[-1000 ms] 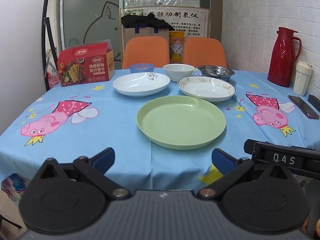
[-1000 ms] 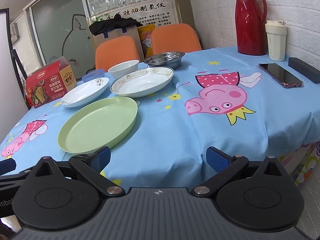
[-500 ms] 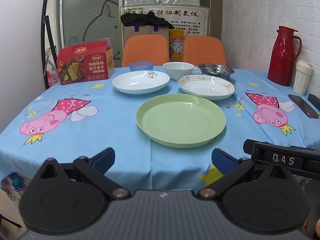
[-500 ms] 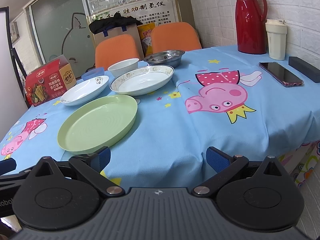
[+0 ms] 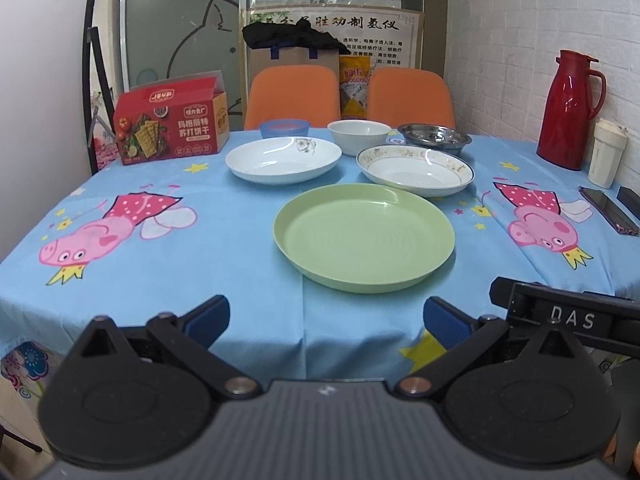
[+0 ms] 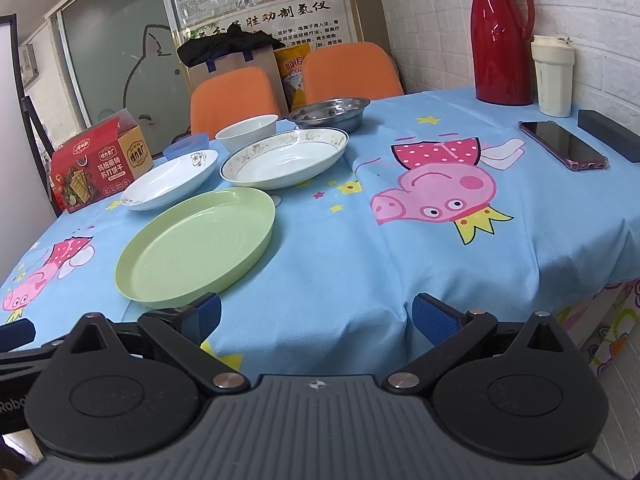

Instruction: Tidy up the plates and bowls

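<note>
A green plate (image 5: 364,236) (image 6: 196,248) lies nearest on the blue tablecloth. Behind it lie a white plate (image 5: 283,159) (image 6: 170,179) on the left and a gold-rimmed plate (image 5: 416,169) (image 6: 284,158) on the right. Further back stand a blue bowl (image 5: 284,128) (image 6: 188,146), a white bowl (image 5: 359,132) (image 6: 247,131) and a steel bowl (image 5: 434,137) (image 6: 330,111). My left gripper (image 5: 326,318) is open and empty at the table's front edge. My right gripper (image 6: 316,316) is open and empty, just right of the green plate.
A red cracker box (image 5: 170,118) stands at the back left. A red thermos (image 6: 502,36), a cream cup (image 6: 552,76), a phone (image 6: 564,144) and a dark case (image 6: 608,138) are at the right. Two orange chairs (image 5: 292,94) stand behind the table.
Both grippers have risen and tilted slightly; the dishes sit a little lower in both views. Nothing on the table moved.
</note>
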The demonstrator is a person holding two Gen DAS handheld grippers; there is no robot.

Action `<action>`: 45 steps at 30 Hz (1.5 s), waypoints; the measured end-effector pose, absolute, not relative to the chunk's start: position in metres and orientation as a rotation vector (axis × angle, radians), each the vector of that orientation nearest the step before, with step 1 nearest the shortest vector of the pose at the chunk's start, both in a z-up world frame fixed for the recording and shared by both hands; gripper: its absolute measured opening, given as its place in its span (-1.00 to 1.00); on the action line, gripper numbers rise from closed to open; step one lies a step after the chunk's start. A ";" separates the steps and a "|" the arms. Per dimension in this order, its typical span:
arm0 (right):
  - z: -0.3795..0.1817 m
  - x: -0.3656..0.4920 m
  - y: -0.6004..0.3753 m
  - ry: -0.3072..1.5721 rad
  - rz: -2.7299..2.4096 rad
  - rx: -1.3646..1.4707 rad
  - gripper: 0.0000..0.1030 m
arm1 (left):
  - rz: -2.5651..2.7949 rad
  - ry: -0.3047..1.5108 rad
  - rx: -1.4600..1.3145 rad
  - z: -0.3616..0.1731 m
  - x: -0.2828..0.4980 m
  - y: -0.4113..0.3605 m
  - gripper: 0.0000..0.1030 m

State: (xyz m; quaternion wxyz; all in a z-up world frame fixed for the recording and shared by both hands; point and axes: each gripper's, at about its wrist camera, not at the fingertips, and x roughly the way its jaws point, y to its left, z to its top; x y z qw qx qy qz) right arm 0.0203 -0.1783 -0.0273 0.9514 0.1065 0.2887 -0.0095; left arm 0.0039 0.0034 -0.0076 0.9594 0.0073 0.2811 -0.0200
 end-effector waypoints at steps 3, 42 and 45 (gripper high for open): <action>-0.027 0.020 -0.178 0.585 -0.018 0.217 1.00 | -0.041 0.568 0.013 -0.007 0.004 0.004 0.99; -0.030 0.128 -0.167 0.680 0.058 0.131 1.00 | 0.046 0.779 -0.053 -0.015 0.152 0.045 0.99; -0.029 0.145 -0.158 0.703 0.083 0.109 1.00 | 0.047 0.798 -0.048 -0.017 0.165 0.047 0.99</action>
